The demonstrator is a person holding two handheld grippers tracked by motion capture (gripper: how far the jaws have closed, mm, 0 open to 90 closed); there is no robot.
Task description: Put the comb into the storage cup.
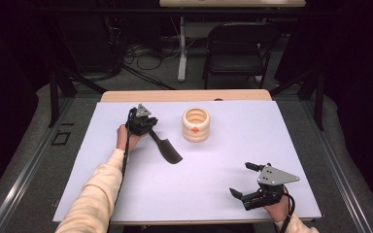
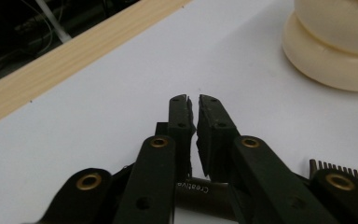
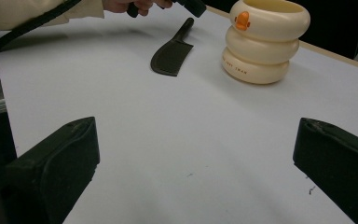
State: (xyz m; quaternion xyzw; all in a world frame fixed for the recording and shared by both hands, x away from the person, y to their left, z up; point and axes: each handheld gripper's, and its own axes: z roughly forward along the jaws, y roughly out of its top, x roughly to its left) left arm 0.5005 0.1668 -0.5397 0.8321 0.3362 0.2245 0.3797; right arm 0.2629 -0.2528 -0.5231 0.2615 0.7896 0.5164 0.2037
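A black comb (image 1: 167, 149) lies on the white table cover (image 1: 126, 184), its handle pointing toward the far left. My left gripper (image 1: 149, 130) is at the handle's end, jaws shut on it. In the left gripper view the pads (image 2: 214, 135) meet over the handle (image 2: 200, 189), with the comb's teeth (image 2: 340, 168) at the right. A cream ringed cup (image 1: 195, 125) with an orange duck beak stands just right of that gripper. My right gripper (image 1: 240, 178) rests open near the front right edge, nothing between its jaws. It looks across at the comb (image 3: 170, 56) and cup (image 3: 261, 42).
A wooden table edge (image 1: 184, 95) runs along the far side. Beyond it are a black chair (image 1: 238, 48), a desk leg and floor cables. White surface lies between the cup and my right gripper.
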